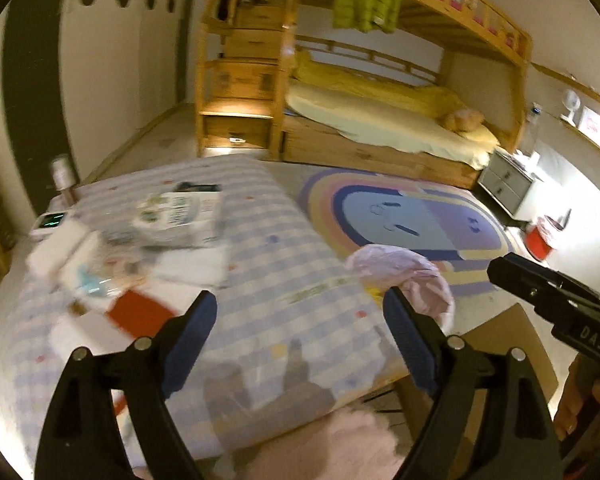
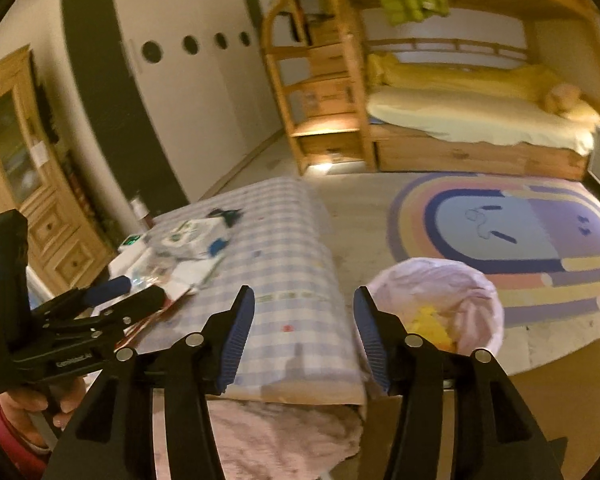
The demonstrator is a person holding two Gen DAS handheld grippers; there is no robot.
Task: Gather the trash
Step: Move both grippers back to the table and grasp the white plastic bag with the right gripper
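Both the left gripper (image 1: 300, 334) and right gripper (image 2: 304, 334) are held with fingers apart and empty. Wrappers (image 1: 112, 264) are left scattered on the bench (image 1: 276, 240), well apart from the lined bin (image 2: 440, 304); light pieces could be fumbled or dropped short.

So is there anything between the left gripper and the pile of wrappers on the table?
Nothing visible. The left gripper is open and empty, with only bare checked tablecloth between it and the wrappers at the table's left side.
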